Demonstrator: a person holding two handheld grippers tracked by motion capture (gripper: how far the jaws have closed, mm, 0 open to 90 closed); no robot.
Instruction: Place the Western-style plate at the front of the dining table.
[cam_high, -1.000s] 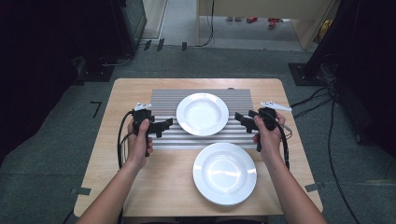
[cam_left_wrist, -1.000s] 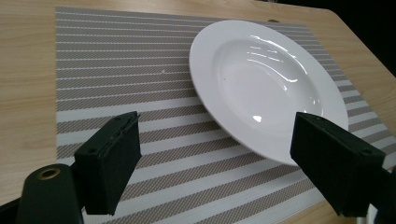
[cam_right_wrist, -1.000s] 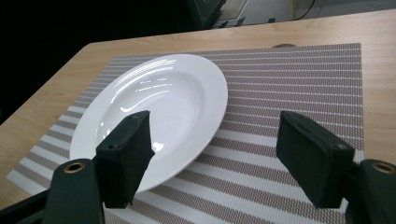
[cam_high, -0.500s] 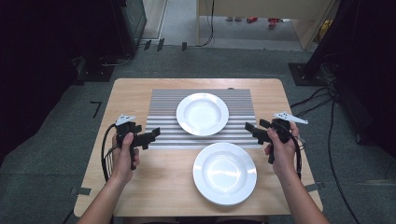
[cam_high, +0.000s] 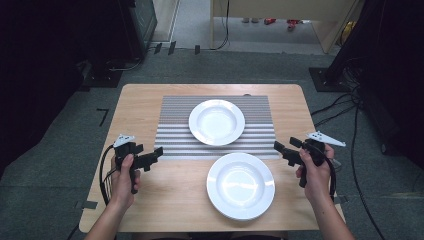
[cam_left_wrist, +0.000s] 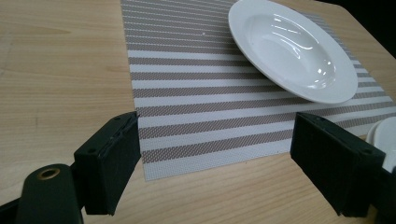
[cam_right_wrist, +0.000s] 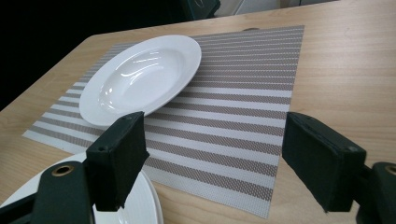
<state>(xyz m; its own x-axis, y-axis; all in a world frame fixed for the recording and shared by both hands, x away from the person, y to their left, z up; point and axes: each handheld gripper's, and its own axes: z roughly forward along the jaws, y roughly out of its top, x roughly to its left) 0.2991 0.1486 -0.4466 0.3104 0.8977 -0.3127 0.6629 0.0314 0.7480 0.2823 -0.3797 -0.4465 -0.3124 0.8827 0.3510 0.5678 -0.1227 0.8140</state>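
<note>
Two white deep plates are on the wooden table (cam_high: 135, 105). The far plate (cam_high: 216, 121) (cam_left_wrist: 294, 46) (cam_right_wrist: 140, 74) rests on a striped placemat (cam_high: 175, 120) (cam_left_wrist: 187, 93) (cam_right_wrist: 243, 93). The near plate (cam_high: 240, 185) (cam_right_wrist: 140, 205) lies on bare wood, with its far edge over the mat's front edge. My left gripper (cam_high: 157, 154) (cam_left_wrist: 215, 163) hovers open at the mat's front left corner, nothing between its jaws. My right gripper (cam_high: 285, 146) (cam_right_wrist: 212, 158) is open at the mat's front right corner, right of the near plate; its jaws have just been opening, with nothing between them.
Cables (cam_high: 103, 175) trail from both grippers over the table's sides. Dark equipment and cables lie on the grey carpet (cam_high: 75, 130) around the table. Bare wood (cam_high: 165, 200) shows left of the near plate.
Both hands have drawn back from the far plate's sides, outward and toward the table's front. The plates have not moved.
</note>
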